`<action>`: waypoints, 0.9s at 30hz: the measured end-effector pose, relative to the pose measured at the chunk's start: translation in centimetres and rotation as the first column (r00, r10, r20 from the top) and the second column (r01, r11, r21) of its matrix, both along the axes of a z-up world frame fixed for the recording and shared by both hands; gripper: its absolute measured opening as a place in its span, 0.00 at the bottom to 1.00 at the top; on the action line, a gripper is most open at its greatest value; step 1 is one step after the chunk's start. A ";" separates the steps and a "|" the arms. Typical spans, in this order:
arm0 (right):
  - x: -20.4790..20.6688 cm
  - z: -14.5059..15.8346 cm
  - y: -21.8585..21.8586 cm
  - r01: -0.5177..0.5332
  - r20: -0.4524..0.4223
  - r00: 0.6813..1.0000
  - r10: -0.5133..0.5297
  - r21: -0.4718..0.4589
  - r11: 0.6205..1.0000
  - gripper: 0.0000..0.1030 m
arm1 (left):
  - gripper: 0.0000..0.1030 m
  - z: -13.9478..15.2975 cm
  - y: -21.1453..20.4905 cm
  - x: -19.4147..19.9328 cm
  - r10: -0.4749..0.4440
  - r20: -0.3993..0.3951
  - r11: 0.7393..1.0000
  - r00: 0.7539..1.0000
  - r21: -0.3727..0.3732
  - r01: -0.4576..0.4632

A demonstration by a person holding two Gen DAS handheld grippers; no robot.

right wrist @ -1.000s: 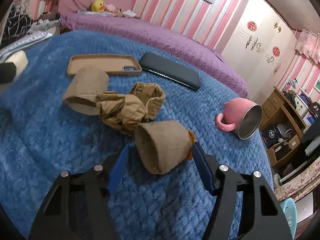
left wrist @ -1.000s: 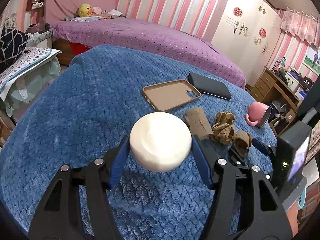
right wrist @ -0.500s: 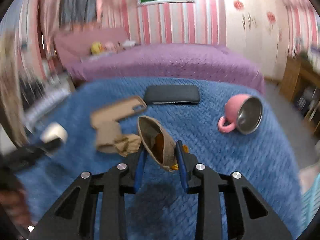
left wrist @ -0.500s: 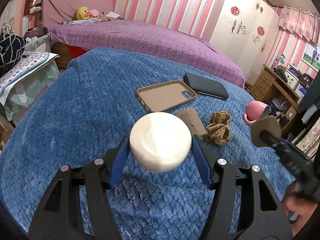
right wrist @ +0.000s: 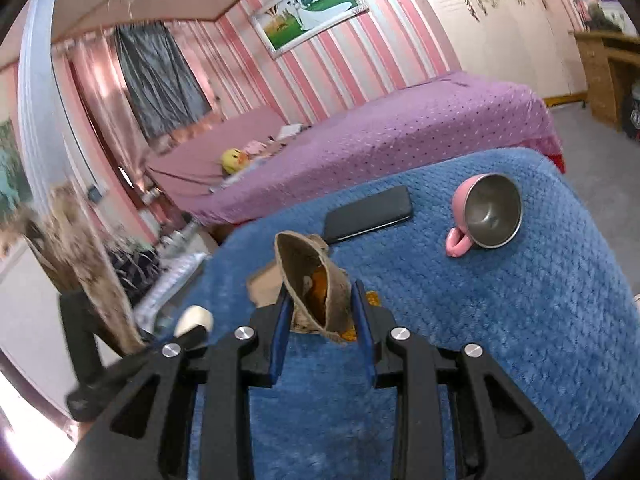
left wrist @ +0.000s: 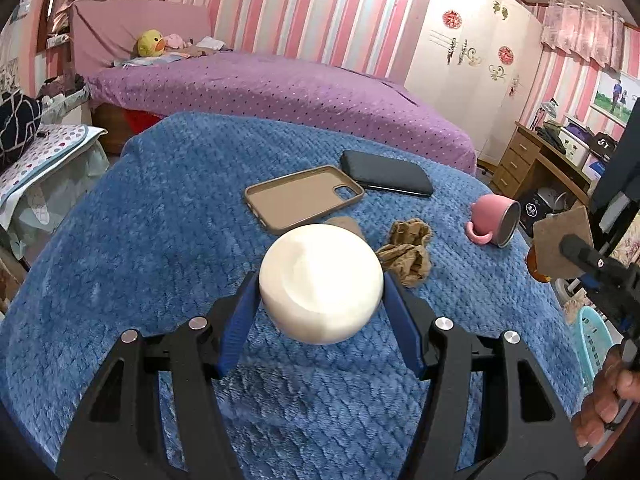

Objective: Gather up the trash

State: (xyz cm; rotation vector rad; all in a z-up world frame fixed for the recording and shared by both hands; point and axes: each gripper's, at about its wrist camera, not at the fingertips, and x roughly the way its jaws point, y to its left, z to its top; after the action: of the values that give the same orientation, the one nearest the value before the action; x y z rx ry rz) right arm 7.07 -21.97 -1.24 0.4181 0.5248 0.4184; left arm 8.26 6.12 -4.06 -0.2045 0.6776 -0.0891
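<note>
My left gripper (left wrist: 320, 294) is shut on a white round container (left wrist: 320, 282), held above the blue blanket (left wrist: 140, 240). A crumpled brown paper wad (left wrist: 408, 250) and a brown paper cup (left wrist: 344, 224), mostly hidden behind the container, lie on the blanket beyond it. My right gripper (right wrist: 322, 306) is shut on a squashed brown paper cup (right wrist: 316, 292) with orange scraps inside, lifted above the blanket (right wrist: 500, 320). This gripper and its cup (left wrist: 560, 242) also show at the right edge of the left wrist view.
A tan phone case (left wrist: 304, 198), a black phone (left wrist: 386, 174) and a pink mug on its side (left wrist: 494, 224) lie on the blanket. The phone (right wrist: 368, 214) and mug (right wrist: 486, 214) also show in the right wrist view. A purple bed (left wrist: 280, 88) stands behind. A teal basket (left wrist: 592, 336) sits low at right.
My right gripper closed on the brown paper cup, lifted it off the blanket and swung right and up. My left gripper kept hold of the white container and rose slightly.
</note>
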 end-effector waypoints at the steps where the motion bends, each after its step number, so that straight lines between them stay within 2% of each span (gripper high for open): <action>1: 0.2 -0.3 0.0 -0.005 -0.012 1.000 0.005 -0.001 1.000 0.30 | 0.59 0.0 -0.2 -0.1 -0.002 0.001 1.000 1.000 0.002 0.002; 5: 1.6 -2.9 0.7 -0.042 -0.122 0.992 0.040 -0.019 0.999 0.36 | 0.59 -0.1 -0.4 -0.1 -0.002 -0.002 1.000 1.000 0.009 0.002; 7: 2.1 -4.1 1.2 -0.015 -0.160 0.987 0.002 -0.078 0.997 0.36 | 0.59 -0.1 -0.4 -0.2 0.001 -0.004 1.000 1.000 0.011 -0.001; 17: 2.1 -4.4 2.9 -0.029 -0.139 0.990 -0.002 -0.220 0.975 0.36 | 0.59 -0.3 -0.3 0.0 0.006 -0.010 1.000 1.000 0.012 -0.006; 24: 2.5 -6.4 4.3 -0.080 -0.218 0.976 0.009 -0.319 0.944 0.37 | 0.59 -0.3 -0.1 0.1 0.009 -0.011 1.000 1.000 0.009 -0.009; 26: 2.7 -7.1 4.2 -0.084 -0.254 0.967 -0.003 -0.333 0.939 0.35 | 0.59 -0.2 -0.1 0.1 0.011 -0.009 1.000 1.000 0.005 -0.011; 27: 2.7 -7.2 4.2 -0.091 -0.261 0.965 0.002 -0.329 0.940 0.24 | 0.59 -0.2 -0.1 0.0 0.009 -0.008 1.000 1.000 0.006 -0.009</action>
State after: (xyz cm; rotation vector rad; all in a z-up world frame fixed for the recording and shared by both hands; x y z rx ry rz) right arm 9.82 -17.77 -8.49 0.1257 0.8470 0.3121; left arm 8.30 6.00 -4.26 -0.2018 0.6852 -0.0776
